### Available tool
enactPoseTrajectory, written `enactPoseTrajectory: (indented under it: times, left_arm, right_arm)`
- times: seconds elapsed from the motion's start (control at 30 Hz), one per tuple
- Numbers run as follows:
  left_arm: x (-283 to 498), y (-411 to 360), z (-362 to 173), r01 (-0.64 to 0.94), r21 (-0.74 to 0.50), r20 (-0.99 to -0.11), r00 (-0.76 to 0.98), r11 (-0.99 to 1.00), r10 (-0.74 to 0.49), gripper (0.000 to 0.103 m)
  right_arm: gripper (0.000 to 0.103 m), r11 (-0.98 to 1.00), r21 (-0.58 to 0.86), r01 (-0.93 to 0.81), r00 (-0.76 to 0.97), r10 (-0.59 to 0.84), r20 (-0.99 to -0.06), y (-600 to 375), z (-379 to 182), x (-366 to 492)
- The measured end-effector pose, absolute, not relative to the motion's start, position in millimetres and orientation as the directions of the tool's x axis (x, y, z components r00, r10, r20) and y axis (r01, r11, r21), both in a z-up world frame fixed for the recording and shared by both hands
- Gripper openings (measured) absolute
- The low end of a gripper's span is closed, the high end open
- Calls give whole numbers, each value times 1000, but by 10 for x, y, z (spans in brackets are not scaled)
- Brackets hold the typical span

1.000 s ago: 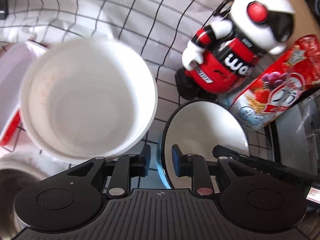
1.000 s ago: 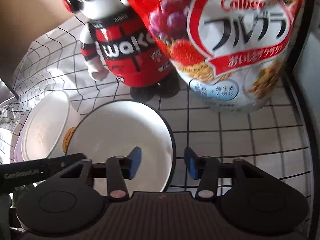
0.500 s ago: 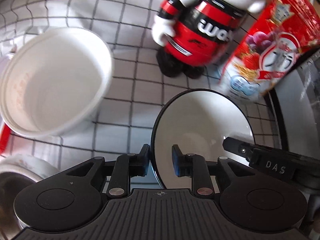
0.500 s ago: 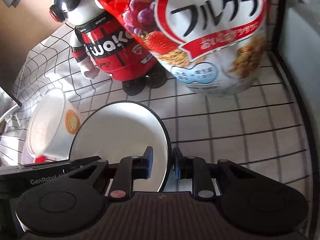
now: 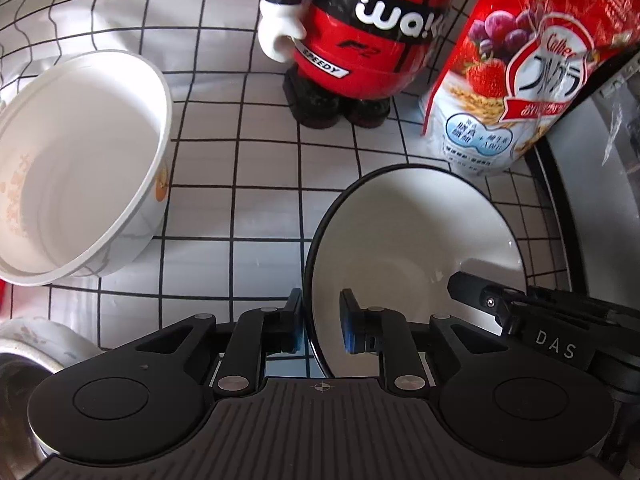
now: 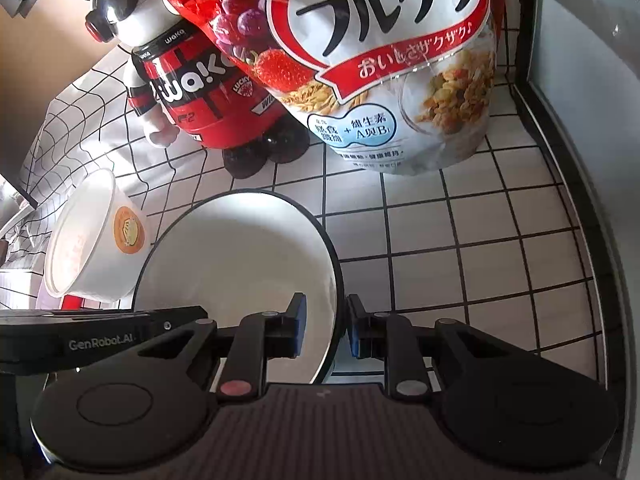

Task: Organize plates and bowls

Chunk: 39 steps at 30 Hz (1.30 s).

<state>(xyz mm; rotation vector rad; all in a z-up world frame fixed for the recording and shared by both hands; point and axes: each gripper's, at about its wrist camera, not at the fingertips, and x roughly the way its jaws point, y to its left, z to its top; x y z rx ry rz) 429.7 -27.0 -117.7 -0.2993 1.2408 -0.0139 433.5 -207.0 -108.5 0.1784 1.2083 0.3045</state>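
Note:
A white bowl with a black rim point(image 5: 412, 240) sits on the checked cloth; it also shows in the right wrist view point(image 6: 240, 264). My left gripper point(image 5: 320, 322) is shut on its left rim. My right gripper point(image 6: 324, 326) is shut on its right rim. A white paper bowl point(image 5: 76, 168) with an orange label stands to the left, apart from both grippers; it shows tilted in the right wrist view point(image 6: 88, 248).
A red and black robot figure point(image 5: 360, 36) and a red cereal bag point(image 5: 520, 72) stand behind the bowl. A dark-edged appliance wall point(image 6: 580, 160) runs along the right. A metal bowl point(image 5: 24, 364) lies at the lower left.
My right gripper closed onto the bowl's right rim. Both grippers moved nearer the figure and cereal bag with the bowl between them. The paper bowl slid left in view.

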Motion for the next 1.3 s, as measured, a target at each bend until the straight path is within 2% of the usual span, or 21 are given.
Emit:
enactPoseTrajectory:
  times: [0.27, 0.33, 0.6, 1.07, 1.3]
  left_arm:
    - [4387, -251, -1298, -160, -260, -928, 313, 952, -201, 22]
    - [4387, -221, -1305, -161, -281, -921, 323, 946, -218, 24]
    - [4373, -261, -1300, -147, -242, -924, 337, 959, -182, 29]
    - [3843, -212, -431, -35, -267, -879, 418, 963, -228, 31]
    - [3283, -298, -403, 1, -273, -896, 365, 962, -254, 31]
  right_arm:
    - [22, 943, 302, -140, 285, 331, -900, -2013, -1223, 4430]
    - [25, 937, 324, -133, 272, 349, -897, -2020, -1250, 4441]
    - [26, 930, 339, -142, 270, 366, -891, -1966, -1217, 4403]
    - [26, 930, 314, -193, 370, 365, -854, -1908, -357, 3904]
    - [26, 921, 304, -243, 320, 372, -871, -1919, -277, 3372]
